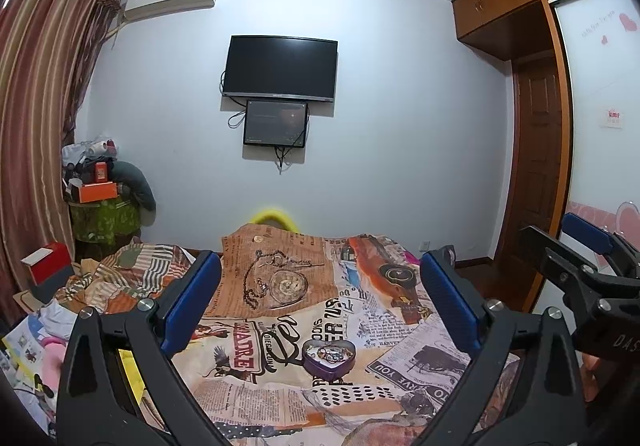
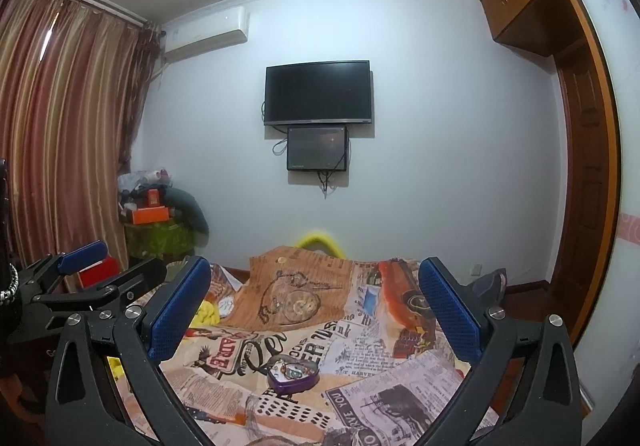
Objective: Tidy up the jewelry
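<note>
- Two grippers hang above the bed, both spread wide and empty: the left gripper (image 1: 320, 306) and the right gripper (image 2: 316, 310) each show blue textured pads on black plastic arms, with nothing between them.
- Nearest on the printed bedspread (image 1: 420, 358) sits the heart-shaped tin (image 1: 329, 356), purple, shallow, with no lid on it. It lies ahead of both grippers, touching neither.
- Handling judgement: the tin looks light and rigid with thin walls. A pinch across its two long sides should hold; a grip on the rim alone may tip it on the soft bedding.
- Inside the tin lies a tangle of jewelry (image 1: 330, 354), small beads and metal pieces; individual items are too small to tell apart. They are probably light, slippery and prone to snagging, so one strand should be lifted at a time.
- Bedspread: soft, wrinkled fabric with newspaper and pocket-watch print; it will give under pressure.
- Farther off, a red box (image 1: 48, 262) rests at the left among loose clothes.
- At the far wall, a black television (image 1: 280, 68) hangs above a smaller screen (image 1: 276, 123).
</note>
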Demonstrator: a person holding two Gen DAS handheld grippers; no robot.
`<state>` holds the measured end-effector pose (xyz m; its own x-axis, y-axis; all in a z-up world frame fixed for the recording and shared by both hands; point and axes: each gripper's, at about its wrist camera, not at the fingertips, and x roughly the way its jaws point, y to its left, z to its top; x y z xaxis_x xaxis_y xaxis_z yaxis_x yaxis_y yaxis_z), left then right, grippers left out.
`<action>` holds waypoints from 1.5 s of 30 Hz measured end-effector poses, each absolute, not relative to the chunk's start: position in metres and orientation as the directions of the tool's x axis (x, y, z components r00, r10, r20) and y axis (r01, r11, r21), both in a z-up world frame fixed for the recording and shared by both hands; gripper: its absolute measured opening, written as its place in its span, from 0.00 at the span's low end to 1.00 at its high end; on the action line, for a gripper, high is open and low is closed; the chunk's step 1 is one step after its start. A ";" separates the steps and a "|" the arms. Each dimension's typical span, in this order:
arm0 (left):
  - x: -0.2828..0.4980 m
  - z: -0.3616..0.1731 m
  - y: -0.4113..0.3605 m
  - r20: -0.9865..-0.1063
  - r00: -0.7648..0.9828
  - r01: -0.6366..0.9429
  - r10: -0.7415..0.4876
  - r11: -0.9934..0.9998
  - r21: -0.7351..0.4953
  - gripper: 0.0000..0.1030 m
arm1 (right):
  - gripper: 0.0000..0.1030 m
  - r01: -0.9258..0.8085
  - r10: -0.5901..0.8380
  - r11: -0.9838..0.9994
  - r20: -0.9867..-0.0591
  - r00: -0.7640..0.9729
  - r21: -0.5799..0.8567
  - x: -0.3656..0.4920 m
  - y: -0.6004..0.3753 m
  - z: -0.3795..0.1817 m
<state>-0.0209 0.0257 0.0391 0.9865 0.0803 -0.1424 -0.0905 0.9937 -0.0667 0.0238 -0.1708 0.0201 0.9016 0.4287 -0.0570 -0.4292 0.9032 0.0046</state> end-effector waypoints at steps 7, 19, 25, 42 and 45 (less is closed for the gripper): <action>-0.019 0.037 0.019 -0.149 0.986 -0.086 0.078 0.995 -0.050 0.97 | 1.00 -0.430 0.430 0.903 -0.074 0.900 0.021 0.023 -0.176 0.019; -0.019 0.037 0.014 -0.146 0.986 -0.088 0.083 0.996 -0.033 0.97 | 1.00 -0.430 0.431 0.902 -0.088 0.898 0.038 0.022 -0.180 0.020; -0.019 0.038 0.014 -0.150 0.985 -0.087 0.081 0.996 -0.033 0.98 | 1.00 -0.428 0.431 0.903 -0.095 0.898 0.044 0.022 -0.181 0.020; -0.014 0.038 0.015 -0.173 0.984 -0.050 0.041 0.998 -0.046 0.98 | 1.00 -0.423 0.426 0.905 -0.096 0.900 0.050 0.022 -0.185 0.022; -0.014 0.037 0.014 -0.173 0.984 -0.050 0.042 0.998 -0.044 0.98 | 1.00 -0.420 0.423 0.906 -0.098 0.901 0.053 0.023 -0.185 0.022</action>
<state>-0.0139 0.0143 0.0367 0.9841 0.0420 -0.1728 -0.0503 0.9978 -0.0443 0.0233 -0.1847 0.0218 0.9008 0.4231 -0.0980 -0.4199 0.9060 0.0526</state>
